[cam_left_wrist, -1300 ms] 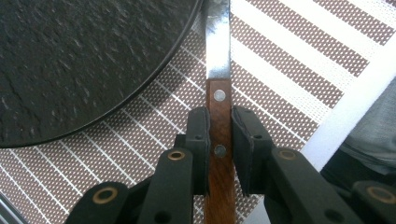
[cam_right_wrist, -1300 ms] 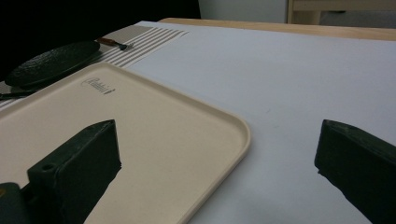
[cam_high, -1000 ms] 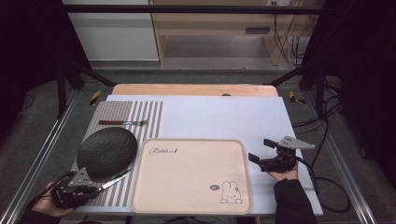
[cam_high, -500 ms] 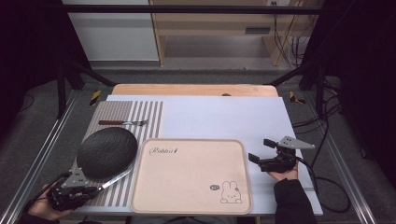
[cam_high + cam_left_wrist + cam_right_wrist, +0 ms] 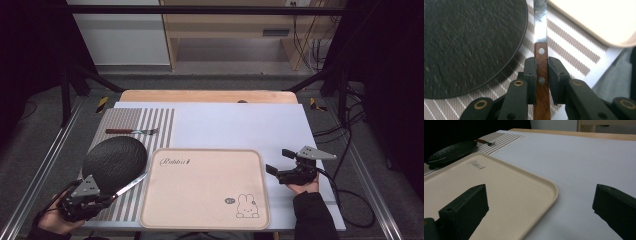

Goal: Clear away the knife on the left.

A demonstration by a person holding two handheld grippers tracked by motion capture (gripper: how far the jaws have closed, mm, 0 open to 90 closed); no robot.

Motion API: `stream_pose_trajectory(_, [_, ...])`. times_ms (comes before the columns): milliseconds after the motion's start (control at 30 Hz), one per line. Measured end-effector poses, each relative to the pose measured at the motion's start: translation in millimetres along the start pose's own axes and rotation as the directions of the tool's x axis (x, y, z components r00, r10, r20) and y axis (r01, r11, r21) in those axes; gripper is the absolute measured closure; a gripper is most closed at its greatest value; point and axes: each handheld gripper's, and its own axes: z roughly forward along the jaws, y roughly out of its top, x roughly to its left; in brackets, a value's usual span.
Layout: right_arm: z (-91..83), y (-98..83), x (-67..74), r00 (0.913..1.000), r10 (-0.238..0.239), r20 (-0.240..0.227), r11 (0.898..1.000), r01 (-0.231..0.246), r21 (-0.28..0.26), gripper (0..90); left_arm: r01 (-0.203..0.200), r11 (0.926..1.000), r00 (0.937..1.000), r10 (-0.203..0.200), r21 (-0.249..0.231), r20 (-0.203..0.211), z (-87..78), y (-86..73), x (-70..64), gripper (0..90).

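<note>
Left gripper view has the left gripper (image 5: pixel 541 75) clamped on the knife (image 5: pixel 541 65) handle, now drawn slightly back beside the plate (image 5: pixel 469 42), ready for carrying; right gripper (image 5: pixel 540 202) gapes empty.

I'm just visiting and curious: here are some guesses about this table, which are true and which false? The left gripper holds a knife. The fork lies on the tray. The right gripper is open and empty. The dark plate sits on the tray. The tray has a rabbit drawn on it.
1. The left gripper holds a knife: true, its jaws clamp the wooden handle.
2. The fork lies on the tray: false, it lies on the striped placemat.
3. The right gripper is open and empty: true.
4. The dark plate sits on the tray: false, it rests on the striped placemat beside the tray.
5. The tray has a rabbit drawn on it: true.
</note>
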Motion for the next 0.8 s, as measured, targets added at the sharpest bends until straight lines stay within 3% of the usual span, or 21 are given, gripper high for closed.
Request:
stream_pose_trajectory(400, [0.6, -0.3, -0.1, 1.0000, -0.003, 0.001, 1.000, 0.003, 0.002, 0.4, 0.068, 0.9959, 0.9972, -0.070, -0.060, -0.028, 6.7, 30.4, -7.8, 77.1])
stream_pose_trajectory(800, [0.5, -0.6, -0.4, 1.0000, -0.004, 0.002, 1.000, 0.004, 0.004, 0.3, 0.098, 0.9910, 0.9940, -0.102, -0.092, -0.040, 18.4, 60.9, -23.3, 77.1])
